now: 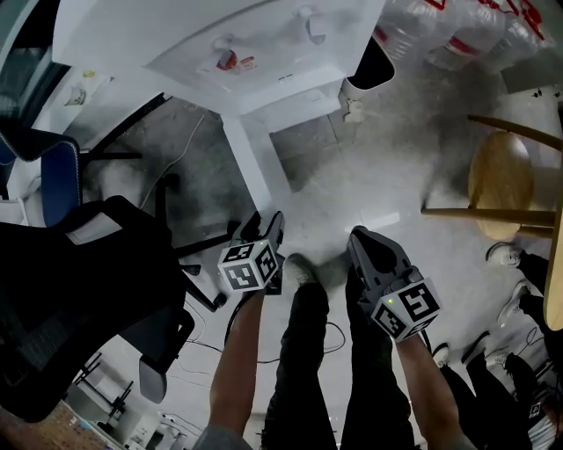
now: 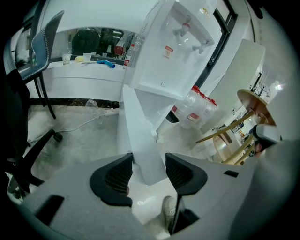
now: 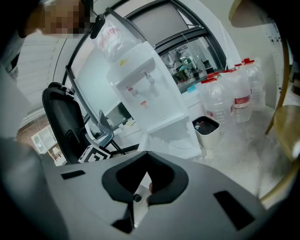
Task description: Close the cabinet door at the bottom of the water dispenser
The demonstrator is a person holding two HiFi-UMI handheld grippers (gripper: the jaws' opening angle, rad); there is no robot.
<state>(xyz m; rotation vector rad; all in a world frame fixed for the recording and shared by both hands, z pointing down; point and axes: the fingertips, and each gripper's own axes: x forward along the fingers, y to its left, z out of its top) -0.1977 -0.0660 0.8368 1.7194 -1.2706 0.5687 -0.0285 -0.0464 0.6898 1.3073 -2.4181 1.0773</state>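
The white water dispenser point(image 1: 264, 44) point(image 2: 178, 51) point(image 3: 145, 93) stands at the far side, and its lower cabinet is open. The cabinet door point(image 1: 255, 163) point(image 2: 140, 140) swings out toward me as a narrow white panel. My left gripper point(image 1: 268, 220) point(image 2: 148, 161) is at the door's near free end. That end sits between the jaws and fills the gap from pad to pad. My right gripper point(image 1: 359, 235) point(image 3: 146, 152) hangs to the right of the door and apart from it, with its tips together and nothing in them.
A black office chair point(image 1: 79, 290) and a blue chair point(image 1: 57, 180) stand to the left. A wooden stool point(image 1: 501, 185) is at the right. Water bottles point(image 1: 466, 26) and a small bin point(image 1: 374, 66) sit beside the dispenser. A cable point(image 1: 189, 149) lies on the floor.
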